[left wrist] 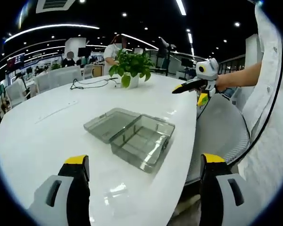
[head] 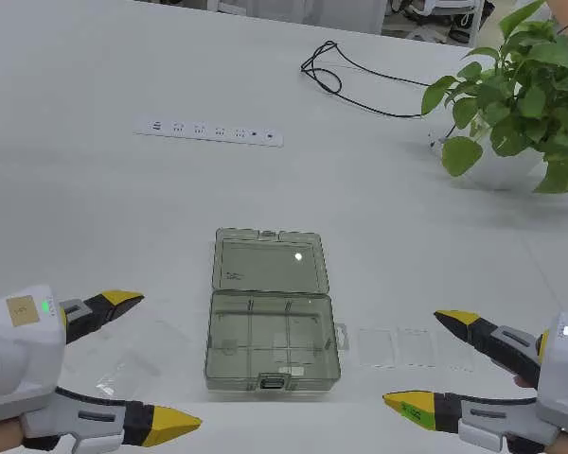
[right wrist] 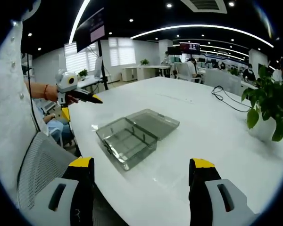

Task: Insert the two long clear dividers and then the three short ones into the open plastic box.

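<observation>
The smoky clear plastic box (head: 273, 352) lies open at the table's near middle, its lid (head: 270, 263) folded flat behind it. Short clear dividers (head: 396, 347) lie flat just right of the box. Faint clear sheets (head: 123, 364) lie left of it, glinting; in the left gripper view they show between the jaws (left wrist: 114, 192). My left gripper (head: 151, 359) hovers open left of the box, over those sheets, with nothing in it. My right gripper (head: 428, 359) hovers open right of the box, near the short dividers, also with nothing held. The right gripper view shows the box (right wrist: 127, 140) ahead of its jaws.
A white power strip (head: 208, 130) lies further back on the white table (head: 95, 208). A black cable (head: 350, 80) loops at the far side. A potted plant (head: 516, 104) stands at the back right. A mesh chair (right wrist: 40, 165) sits by the near table edge.
</observation>
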Motion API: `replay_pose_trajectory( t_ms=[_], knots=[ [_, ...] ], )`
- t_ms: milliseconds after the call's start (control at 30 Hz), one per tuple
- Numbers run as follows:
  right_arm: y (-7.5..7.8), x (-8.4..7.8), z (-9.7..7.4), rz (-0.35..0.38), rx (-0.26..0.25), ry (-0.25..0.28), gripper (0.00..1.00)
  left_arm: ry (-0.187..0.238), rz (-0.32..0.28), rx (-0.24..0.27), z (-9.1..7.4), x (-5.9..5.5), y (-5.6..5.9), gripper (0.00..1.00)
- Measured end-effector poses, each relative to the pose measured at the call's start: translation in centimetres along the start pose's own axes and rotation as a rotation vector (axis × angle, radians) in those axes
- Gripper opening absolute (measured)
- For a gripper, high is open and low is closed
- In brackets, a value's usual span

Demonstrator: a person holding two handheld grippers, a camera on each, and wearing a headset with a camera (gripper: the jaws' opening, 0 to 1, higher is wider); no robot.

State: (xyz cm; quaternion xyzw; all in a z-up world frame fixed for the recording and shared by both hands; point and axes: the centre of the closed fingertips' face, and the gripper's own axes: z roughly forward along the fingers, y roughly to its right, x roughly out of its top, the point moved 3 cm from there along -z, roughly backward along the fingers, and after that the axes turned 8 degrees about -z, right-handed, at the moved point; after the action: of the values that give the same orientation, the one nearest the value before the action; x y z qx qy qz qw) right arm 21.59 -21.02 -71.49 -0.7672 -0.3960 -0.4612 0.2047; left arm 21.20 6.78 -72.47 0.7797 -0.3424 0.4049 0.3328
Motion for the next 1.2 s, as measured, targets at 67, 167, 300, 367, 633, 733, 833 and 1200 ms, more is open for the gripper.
replay_pose_trajectory(
  t_ms=[67,167,300,367,633,733,833,1200],
  knots=[
    [0.1,0.0,0.0,-0.001,-0.003,0.0,0.83,0.001,0.001,-0.001,0.0,0.1,0.0,0.99],
    [0.2,0.1,-0.1,0.001,-0.008,0.005,0.83,-0.002,0.006,-0.005,0.1,0.2,-0.1,0.99],
    [0.2,0.1,-0.2,0.002,-0.013,0.006,0.83,-0.005,0.011,-0.01,0.3,0.4,-0.1,0.99],
    [0.2,0.0,-0.2,0.002,-0.013,0.004,0.83,-0.005,0.014,-0.013,0.4,0.4,-0.1,0.99],
    [0.4,-0.4,-0.5,0.005,-0.015,-0.001,0.82,-0.009,0.011,-0.017,0.7,0.3,0.1,0.99],
    [0.5,-0.4,-0.5,0.006,-0.017,-0.002,0.82,-0.013,0.009,-0.021,0.8,0.1,0.1,0.99],
    [0.5,-0.5,-0.5,0.009,-0.022,-0.003,0.82,-0.018,0.009,-0.025,1.0,0.0,0.1,0.99],
    [0.5,-0.6,-0.5,0.011,-0.023,-0.002,0.82,-0.02,0.018,-0.033,1.2,0.4,0.0,0.98]
  ],
)
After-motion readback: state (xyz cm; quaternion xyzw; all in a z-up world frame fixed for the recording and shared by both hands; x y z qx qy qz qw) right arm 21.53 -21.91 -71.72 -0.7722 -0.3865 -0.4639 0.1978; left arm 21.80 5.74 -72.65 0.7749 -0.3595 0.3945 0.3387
